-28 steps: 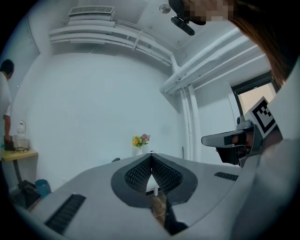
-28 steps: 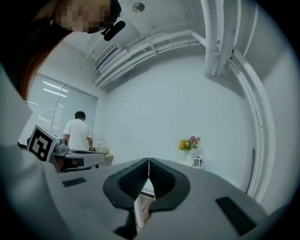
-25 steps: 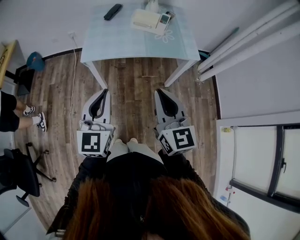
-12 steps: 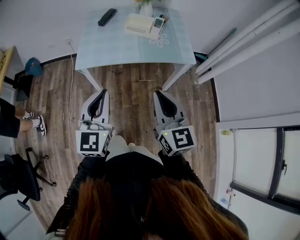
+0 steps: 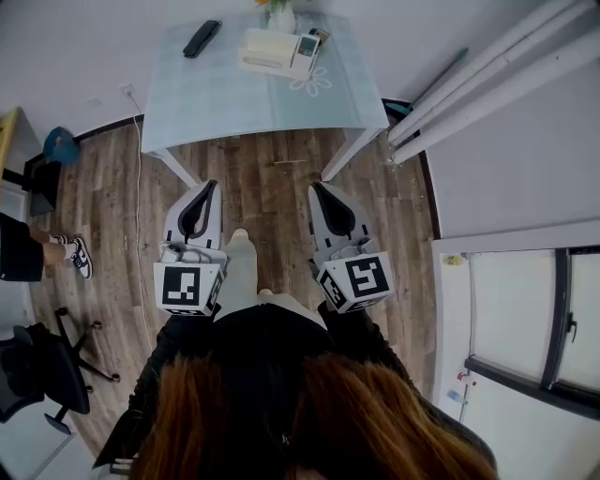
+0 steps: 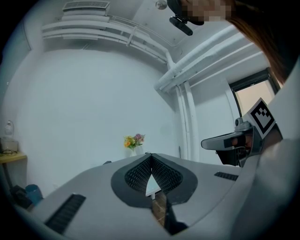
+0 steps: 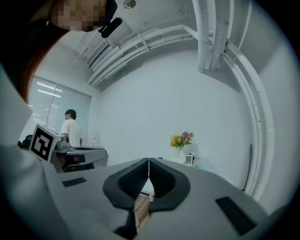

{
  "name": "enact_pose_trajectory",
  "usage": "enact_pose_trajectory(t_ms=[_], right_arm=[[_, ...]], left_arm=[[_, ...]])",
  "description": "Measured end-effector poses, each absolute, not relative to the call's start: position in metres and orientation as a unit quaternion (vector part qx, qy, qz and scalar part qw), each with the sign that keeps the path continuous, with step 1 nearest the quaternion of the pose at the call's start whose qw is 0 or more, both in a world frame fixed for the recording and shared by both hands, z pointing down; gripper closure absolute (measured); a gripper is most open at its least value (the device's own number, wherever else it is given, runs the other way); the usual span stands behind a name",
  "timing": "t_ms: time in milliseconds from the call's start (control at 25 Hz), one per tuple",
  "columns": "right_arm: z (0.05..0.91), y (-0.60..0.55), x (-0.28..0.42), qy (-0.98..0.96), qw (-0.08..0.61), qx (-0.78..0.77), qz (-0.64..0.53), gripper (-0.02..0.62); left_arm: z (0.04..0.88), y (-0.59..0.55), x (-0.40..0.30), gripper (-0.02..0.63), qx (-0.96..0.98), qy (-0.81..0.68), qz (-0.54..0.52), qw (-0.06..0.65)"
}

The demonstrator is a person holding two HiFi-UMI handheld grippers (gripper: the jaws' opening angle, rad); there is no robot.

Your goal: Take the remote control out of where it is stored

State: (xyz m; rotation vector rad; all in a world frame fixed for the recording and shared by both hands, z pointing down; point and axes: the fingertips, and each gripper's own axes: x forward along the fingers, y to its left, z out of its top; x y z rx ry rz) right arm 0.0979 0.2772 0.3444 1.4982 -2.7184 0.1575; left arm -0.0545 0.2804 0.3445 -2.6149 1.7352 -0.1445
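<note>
Left gripper (image 5: 207, 184): jaws closed tip to tip, with nothing between them; it is held level and points toward the table (image 5: 187, 103).
Right gripper (image 5: 317, 185): clenched in the same way and empty, held parallel to the left one.
Remote control (image 5: 307, 45): it stands in the right end of a white holder (image 5: 263, 51) at the far side of the table, beside the flower vase (image 5: 279, 16). It is small in the head view, so I take the light device with a screen for the remote only with some reserve.
Second dark device (image 5: 201, 37): it lies flat on the table's far left part, well apart from the holder.
What has changed: across the last second the table has slid lower and nearer in the head view, and one foot (image 5: 240, 247) now shows forward between the grippers. The person is walking toward the table.
Meaning for the task: this is only the approach. Both grippers are far from the holder, and the remote is not yet touched.
Next need: probably one gripper must open before it can reach the holder.
</note>
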Motion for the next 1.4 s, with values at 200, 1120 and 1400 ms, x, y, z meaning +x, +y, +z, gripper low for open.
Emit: enact_pose_trajectory(t_ms=[200,1120,1400], right_arm=[[0.35,0.253,0.09,-0.871,0.023,0.489,0.046,0.58],[0.336,0.056,0.052,-0.823,0.032,0.565,0.046,0.58],[0.341,0.024,0.044,-0.814,0.04,0.577,0.049,0.58]], left_arm=[[0.354,0.249,-0.063,0.601,-0.837,0.545,-0.037,-0.008],[0.347,0.026,-0.074,0.601,-0.897,0.441,-0.028,-0.025],[0.352,-0.009,-0.078,0.601,-0.906,0.422,-0.026,-0.031]])
